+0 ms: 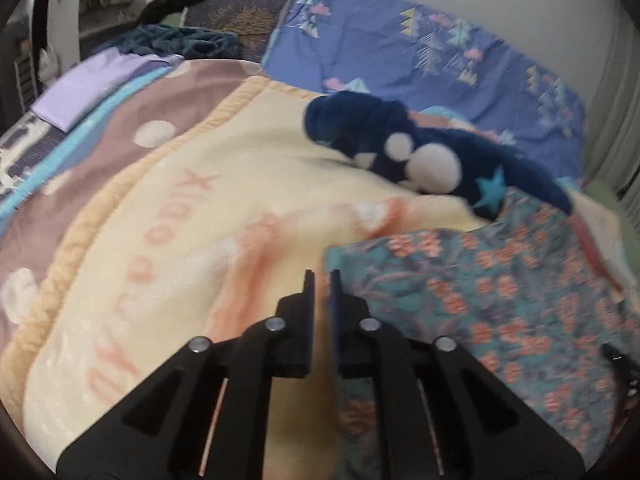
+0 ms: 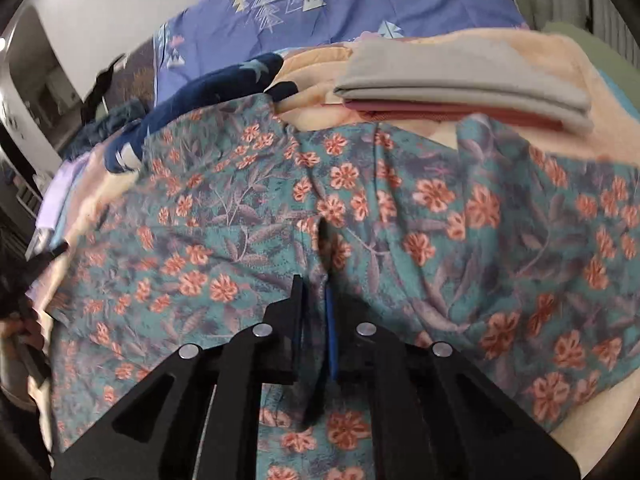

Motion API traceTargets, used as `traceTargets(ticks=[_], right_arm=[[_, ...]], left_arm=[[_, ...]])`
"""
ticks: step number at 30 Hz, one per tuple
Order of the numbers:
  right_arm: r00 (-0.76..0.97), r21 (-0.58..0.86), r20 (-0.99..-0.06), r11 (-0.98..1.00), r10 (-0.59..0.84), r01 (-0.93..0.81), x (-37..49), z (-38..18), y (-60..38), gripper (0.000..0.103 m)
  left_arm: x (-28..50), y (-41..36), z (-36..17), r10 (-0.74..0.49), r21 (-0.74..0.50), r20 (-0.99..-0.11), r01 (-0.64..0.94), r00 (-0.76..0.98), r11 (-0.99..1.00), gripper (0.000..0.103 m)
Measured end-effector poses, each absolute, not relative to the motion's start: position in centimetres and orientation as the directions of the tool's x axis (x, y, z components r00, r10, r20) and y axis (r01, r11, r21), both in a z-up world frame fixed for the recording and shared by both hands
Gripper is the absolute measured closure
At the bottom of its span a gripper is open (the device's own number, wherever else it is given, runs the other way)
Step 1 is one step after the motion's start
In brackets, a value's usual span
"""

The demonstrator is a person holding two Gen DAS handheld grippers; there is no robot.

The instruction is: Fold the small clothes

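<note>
A teal garment with orange flowers (image 2: 360, 216) lies spread on the cream blanket; it also shows at the right of the left wrist view (image 1: 500, 300). My left gripper (image 1: 322, 276) is nearly shut at the garment's left edge, over the blanket; nothing shows between its fingers. My right gripper (image 2: 314, 284) is closed on a raised fold of the floral garment near its middle. A navy garment with white dots and a blue star (image 1: 420, 160) lies crumpled beyond the floral one, also seen in the right wrist view (image 2: 192, 100).
A folded stack, grey on top of pink (image 2: 468, 84), sits on the blanket behind the floral garment. A folded lilac cloth (image 1: 92, 84) lies far left. A blue patterned sheet (image 1: 420, 52) covers the back. A cream blanket (image 1: 180, 240) with pink lettering lies underneath.
</note>
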State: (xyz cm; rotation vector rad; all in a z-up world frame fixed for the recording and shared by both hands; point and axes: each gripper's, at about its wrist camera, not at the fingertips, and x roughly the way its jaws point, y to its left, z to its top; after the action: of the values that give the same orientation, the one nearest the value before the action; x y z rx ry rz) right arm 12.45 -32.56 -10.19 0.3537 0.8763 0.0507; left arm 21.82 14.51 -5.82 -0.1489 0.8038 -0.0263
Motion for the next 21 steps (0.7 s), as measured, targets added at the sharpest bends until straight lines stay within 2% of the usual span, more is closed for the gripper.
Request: traceTargets(ticks=[1, 3, 5, 7, 8, 9, 10, 11, 12, 17, 20, 21], right_arm=[[0.648, 0.338, -0.737, 0.935, 0.194, 0.105, 12.1, -9.9, -32.8, 0.091], [0.672, 0.327, -0.719, 0.939, 0.177, 0.103, 10.9, -8.7, -33.0, 0.091], [0.709, 0.306, -0.682, 0.951, 0.181, 0.052, 9.5, -7.1, -32.7, 0.089], [0.704, 0.342, -0.655, 0.938, 0.276, -0.050, 8.4, -6.4, -31.9, 0.089], [0.678, 0.347, -0.668, 0.934, 0.307, -0.082, 8.4, -6.7, -31.4, 0.089], [0.656, 0.335, -0.690, 0.938, 0.306, -0.086, 8.5, -7.2, -31.0, 0.088], [0.608, 0.280, -0.750, 0.958, 0.260, -0.065, 8.9, -8.7, -30.4, 0.086], [0.572, 0.230, -0.792, 0.972, 0.213, -0.043, 9.4, -10.5, -30.1, 0.088], [0.585, 0.229, -0.783, 0.972, 0.213, -0.047, 9.5, -11.3, -30.0, 0.088], [0.628, 0.213, -0.753, 0.976, 0.196, -0.048, 8.1, -9.8, -29.9, 0.085], [0.686, 0.311, -0.689, 0.951, 0.232, -0.010, 5.6, -7.6, -32.9, 0.083], [0.717, 0.332, -0.662, 0.943, 0.218, 0.020, 4.7, -6.6, -34.4, 0.081]], left_arm=[[21.3, 14.8, -5.5, -0.090, -0.155, -0.704, -0.029, 0.705, 0.987, 0.071], [19.9, 15.3, -4.2, -0.119, -0.188, -0.668, -0.012, 0.735, 0.982, 0.070], [18.0, 14.6, -2.6, -0.215, -0.226, -0.628, 0.089, 0.748, 0.970, 0.071], [16.0, 12.6, -2.1, -0.297, -0.198, -0.623, 0.222, 0.724, 0.955, 0.071], [15.5, 11.5, -2.5, -0.300, -0.162, -0.646, 0.258, 0.702, 0.952, 0.070], [15.1, 10.2, -3.8, -0.260, -0.083, -0.699, 0.285, 0.666, 0.955, 0.070], [15.0, 9.3, -5.2, -0.189, 0.002, -0.743, 0.284, 0.642, 0.959, 0.070], [15.0, 8.5, -7.4, -0.088, 0.115, -0.781, 0.281, 0.618, 0.953, 0.070], [14.5, 8.2, -8.5, -0.063, 0.164, -0.770, 0.292, 0.635, 0.942, 0.069], [13.6, 6.9, -6.8, 0.017, 0.232, -0.753, 0.242, 0.658, 0.942, 0.070], [12.2, 4.9, -4.6, -0.083, 0.179, -0.723, 0.302, 0.686, 0.936, 0.070], [11.6, 4.0, -3.8, -0.108, 0.176, -0.705, 0.321, 0.701, 0.931, 0.067]])
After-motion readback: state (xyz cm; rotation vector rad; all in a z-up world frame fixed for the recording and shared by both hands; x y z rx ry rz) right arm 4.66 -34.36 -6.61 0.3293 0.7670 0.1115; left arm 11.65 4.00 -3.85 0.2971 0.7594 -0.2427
